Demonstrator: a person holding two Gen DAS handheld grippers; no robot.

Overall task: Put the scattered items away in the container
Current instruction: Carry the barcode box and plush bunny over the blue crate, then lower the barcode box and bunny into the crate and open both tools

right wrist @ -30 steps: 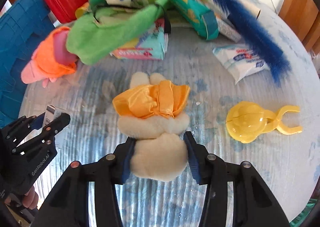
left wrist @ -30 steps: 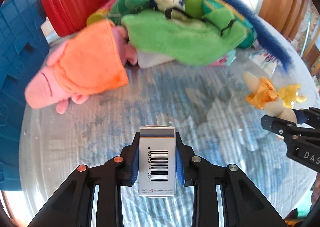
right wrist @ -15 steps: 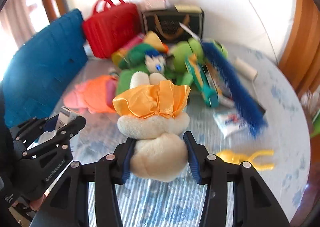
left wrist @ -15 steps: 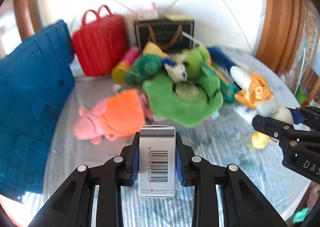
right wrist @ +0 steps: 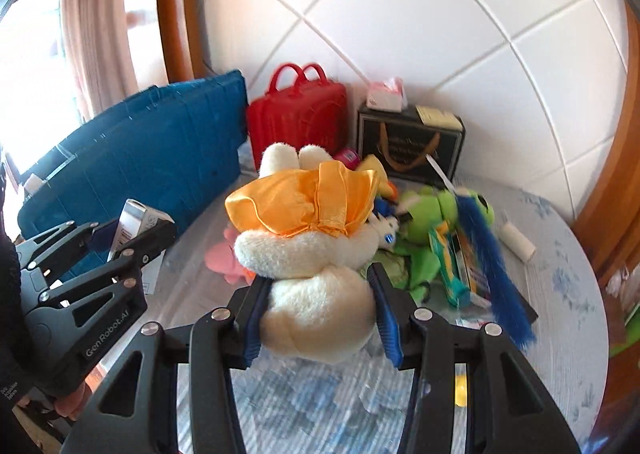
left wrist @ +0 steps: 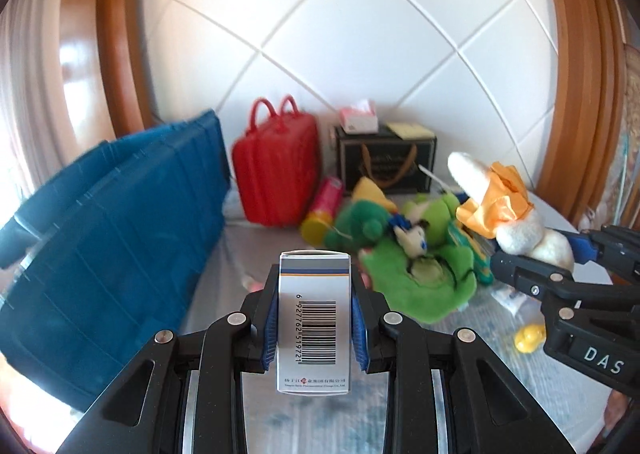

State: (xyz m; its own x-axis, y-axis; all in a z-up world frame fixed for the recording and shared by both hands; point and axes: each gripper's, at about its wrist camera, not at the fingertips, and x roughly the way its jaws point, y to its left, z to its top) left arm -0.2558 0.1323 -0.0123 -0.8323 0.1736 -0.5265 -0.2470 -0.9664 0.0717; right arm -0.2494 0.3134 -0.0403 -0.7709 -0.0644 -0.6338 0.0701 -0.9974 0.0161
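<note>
While the left gripper (left wrist: 315,324) clamps a barcoded box (left wrist: 315,318) and the right gripper (right wrist: 318,316) squeezes a plush rabbit (right wrist: 310,250), the blue container (left wrist: 108,230) stands at nine o'clock; the soft, top-heavy rabbit could slip from its pads.

A smooth cardboard box (left wrist: 315,318), a fluffy plush rabbit (right wrist: 316,274) in shiny orange satin, a ribbed blue plastic crate (left wrist: 120,238).
</note>
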